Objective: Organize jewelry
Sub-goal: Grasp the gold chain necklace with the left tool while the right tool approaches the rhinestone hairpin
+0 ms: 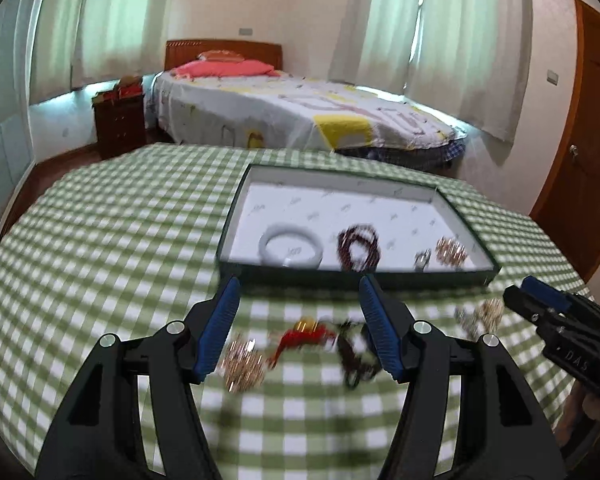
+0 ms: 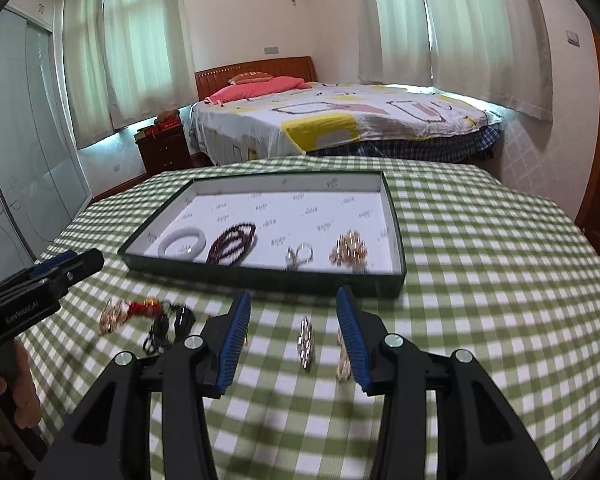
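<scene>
Both grippers hovered empty over loose jewelry.
Left gripper (image 1: 298,304) and right gripper (image 2: 292,314), jaws released (nothing between), faced the tray (image 2: 384,280) at twelve o'clock, where sorted pieces lay.

one shallow box (image 2: 396,236) on the checked cloth. inside it, four pieces: one white bangle (image 2: 182,243), one dark bead strand (image 2: 232,243), one silver ring (image 2: 300,256), one gold cluster (image 2: 348,254). loose on the cloth: one gold piece (image 1: 242,362), one red tassel charm (image 1: 304,336), one black bead tangle (image 1: 354,354), one silver piece (image 2: 306,342), one gold piece (image 2: 342,360) beside it. two grippers.
</scene>
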Action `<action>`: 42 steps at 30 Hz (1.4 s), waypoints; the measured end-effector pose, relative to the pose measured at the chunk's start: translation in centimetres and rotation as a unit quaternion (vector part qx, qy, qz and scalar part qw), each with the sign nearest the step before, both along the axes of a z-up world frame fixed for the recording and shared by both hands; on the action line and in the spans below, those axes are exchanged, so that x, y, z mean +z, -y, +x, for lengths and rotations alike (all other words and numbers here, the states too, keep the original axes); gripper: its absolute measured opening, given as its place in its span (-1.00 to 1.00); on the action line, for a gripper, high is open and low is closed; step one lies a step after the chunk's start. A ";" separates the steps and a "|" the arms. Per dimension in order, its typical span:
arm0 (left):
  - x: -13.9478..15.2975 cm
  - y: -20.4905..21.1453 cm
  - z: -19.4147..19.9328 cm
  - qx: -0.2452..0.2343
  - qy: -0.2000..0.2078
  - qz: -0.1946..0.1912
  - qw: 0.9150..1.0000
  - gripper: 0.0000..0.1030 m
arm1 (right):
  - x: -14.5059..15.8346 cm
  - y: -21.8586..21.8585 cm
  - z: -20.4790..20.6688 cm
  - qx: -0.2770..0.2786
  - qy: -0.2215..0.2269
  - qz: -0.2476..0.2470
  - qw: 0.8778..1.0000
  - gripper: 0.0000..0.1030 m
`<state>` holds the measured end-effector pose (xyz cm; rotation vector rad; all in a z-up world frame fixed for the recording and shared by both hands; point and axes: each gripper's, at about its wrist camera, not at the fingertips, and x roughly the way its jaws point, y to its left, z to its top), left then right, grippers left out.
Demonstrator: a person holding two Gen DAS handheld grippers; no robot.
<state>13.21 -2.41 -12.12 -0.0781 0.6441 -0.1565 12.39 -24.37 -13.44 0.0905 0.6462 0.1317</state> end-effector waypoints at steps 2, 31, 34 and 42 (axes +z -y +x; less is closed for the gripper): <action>-0.8 -0.4 -0.6 0.006 -0.011 0.003 1.000 0.18 | -0.6 -0.2 -0.6 0.002 -0.005 0.002 1.000 -0.13; -5.5 -3.4 0.9 0.040 -0.100 0.018 0.994 -0.18 | -3.0 -1.0 -1.6 0.014 -0.024 0.006 1.000 -0.13; -5.5 -4.0 0.7 0.047 -0.099 0.022 0.994 -0.19 | -3.0 -1.0 -1.5 0.013 -0.025 0.007 1.000 -0.13; -5.3 -3.8 1.0 0.042 -0.101 0.021 0.994 -0.19 | -3.1 -1.1 -1.5 0.015 -0.026 0.006 1.000 -0.13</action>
